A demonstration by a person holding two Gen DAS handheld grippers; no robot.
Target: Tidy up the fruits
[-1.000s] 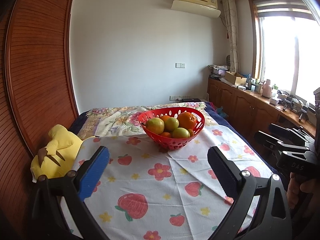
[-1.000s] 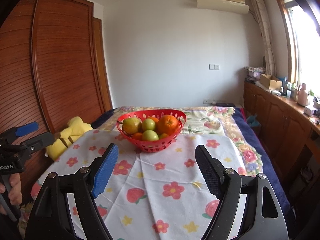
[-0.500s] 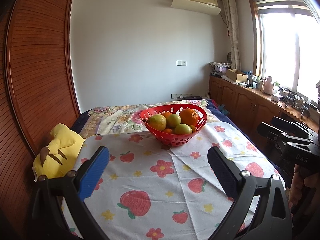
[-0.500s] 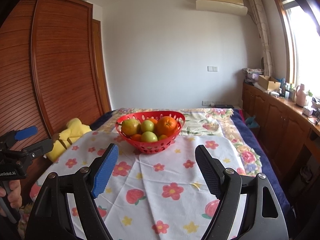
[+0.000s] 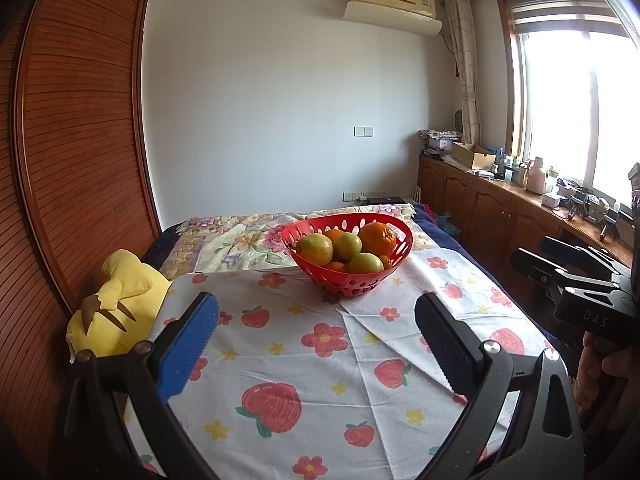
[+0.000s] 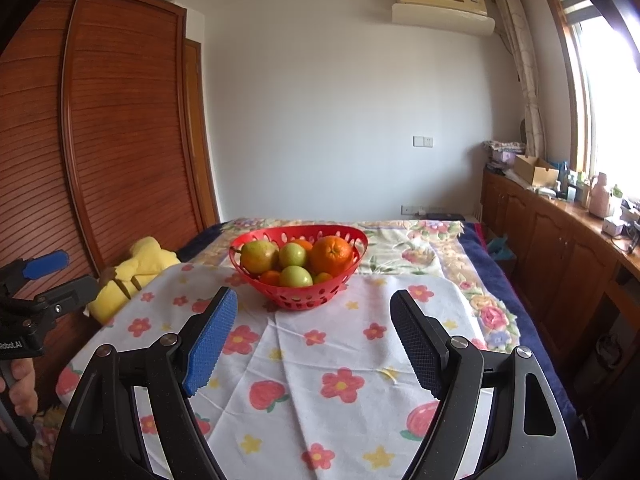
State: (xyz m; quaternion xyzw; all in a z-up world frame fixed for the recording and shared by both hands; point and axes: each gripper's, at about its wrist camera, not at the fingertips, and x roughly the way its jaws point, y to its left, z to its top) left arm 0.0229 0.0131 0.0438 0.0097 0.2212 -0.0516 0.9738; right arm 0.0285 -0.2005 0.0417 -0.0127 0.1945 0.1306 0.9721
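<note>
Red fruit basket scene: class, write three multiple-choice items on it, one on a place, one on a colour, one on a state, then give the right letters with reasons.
1. Where does the red basket stand?
A. on the flowered cloth
B. on the wooden cabinet
C. on the floor

2. What colour is the soft toy beside the cloth?
A. blue
B. yellow
C. green

3. How do the jaws of the right gripper stand?
A. shut on the large orange
B. shut on nothing
C. open, with nothing between them

Key:
1 A, the basket's base rests on the cloth with printed flowers and strawberries.
2 B, the toy at the cloth's left edge is plainly yellow.
3 C, the pads stand wide apart over bare cloth, and the orange lies in the basket.
</note>
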